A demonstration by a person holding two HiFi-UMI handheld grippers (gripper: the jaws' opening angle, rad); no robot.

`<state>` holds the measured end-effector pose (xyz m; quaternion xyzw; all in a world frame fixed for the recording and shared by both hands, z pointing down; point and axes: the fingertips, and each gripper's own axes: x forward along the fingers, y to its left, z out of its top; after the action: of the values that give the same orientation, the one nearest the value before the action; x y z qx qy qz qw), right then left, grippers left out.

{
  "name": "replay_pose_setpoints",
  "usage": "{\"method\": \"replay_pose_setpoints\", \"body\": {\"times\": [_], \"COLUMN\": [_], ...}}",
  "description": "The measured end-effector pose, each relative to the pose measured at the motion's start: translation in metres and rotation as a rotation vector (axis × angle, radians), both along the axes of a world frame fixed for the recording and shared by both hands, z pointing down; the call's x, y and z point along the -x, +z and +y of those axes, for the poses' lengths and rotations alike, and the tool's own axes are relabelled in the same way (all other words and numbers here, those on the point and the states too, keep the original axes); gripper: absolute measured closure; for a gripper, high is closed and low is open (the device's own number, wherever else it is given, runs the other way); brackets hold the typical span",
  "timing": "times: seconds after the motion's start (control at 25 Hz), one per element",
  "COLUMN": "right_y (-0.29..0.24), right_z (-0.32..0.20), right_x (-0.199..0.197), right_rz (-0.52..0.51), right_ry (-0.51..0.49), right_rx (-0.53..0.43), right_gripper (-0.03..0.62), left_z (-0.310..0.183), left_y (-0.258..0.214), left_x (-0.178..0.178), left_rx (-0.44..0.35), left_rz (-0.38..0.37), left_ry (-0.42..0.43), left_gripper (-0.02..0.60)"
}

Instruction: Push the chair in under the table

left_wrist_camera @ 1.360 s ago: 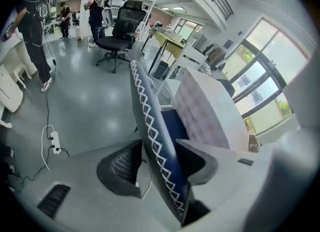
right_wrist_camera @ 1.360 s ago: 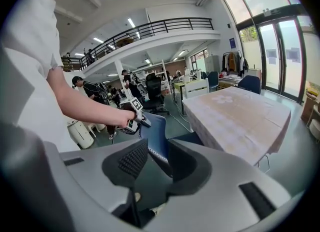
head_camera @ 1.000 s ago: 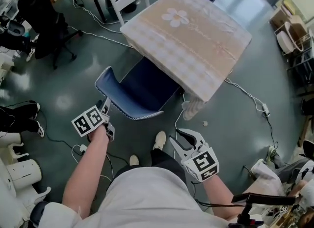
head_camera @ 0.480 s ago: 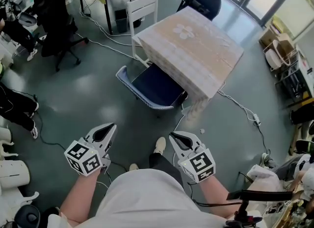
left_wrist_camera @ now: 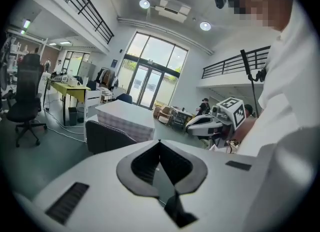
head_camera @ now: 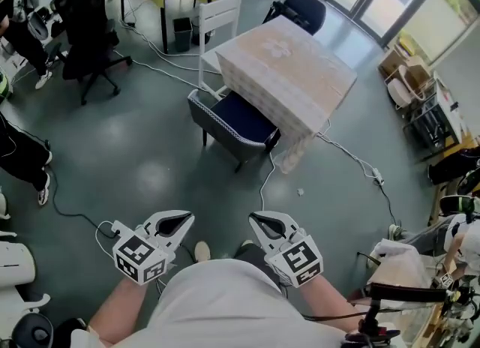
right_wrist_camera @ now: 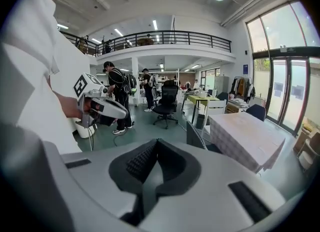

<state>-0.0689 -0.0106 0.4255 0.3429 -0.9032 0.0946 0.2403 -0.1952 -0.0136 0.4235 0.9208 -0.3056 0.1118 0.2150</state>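
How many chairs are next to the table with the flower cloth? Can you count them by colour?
Blue chairs: 2, one on the near side and one on the far side
White chairs: 1
Total: 3

No readable text, square code markers on left cube and right cube, blue wall sign at 3 o'clock too small.
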Motion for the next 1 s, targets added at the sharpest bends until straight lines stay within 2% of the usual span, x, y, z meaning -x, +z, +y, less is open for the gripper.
{"method": "replay_pose_setpoints", "body": {"times": [0.16,0.28,0.64,1.0], "right_y": [-0.011,-0.016,-0.021,-0.008], "right_z": [0.015,0.033,0.098,0.147], "right_x": [0.009,0.000,-0.057,-0.096], "right_rz": [-0.007,0.000,-0.018,-0.048], "right_ry": [-0.012,-0.025,-0.051,-0.111], "right_rx": [-0.026,-0.039,-0.032,-0.032], "right_gripper": [0.580,0.580,0.580,0.580], "left_z": [0.012,0.025,0.070,0.123], "left_y": [-0.012,-0.018,-0.041,-0.022], "left_x": [0.008,-0.001,-0.075,-0.123], "left_rx": [-0.035,-0.058,-0.066,-0.016], "left_rz": [0.019,0.027,0.060,0.030], "left_ry": [-0.045,-0.058,-0.053,-0.098], "left_gripper": [0.572,0.572,0.572,0.571]}}
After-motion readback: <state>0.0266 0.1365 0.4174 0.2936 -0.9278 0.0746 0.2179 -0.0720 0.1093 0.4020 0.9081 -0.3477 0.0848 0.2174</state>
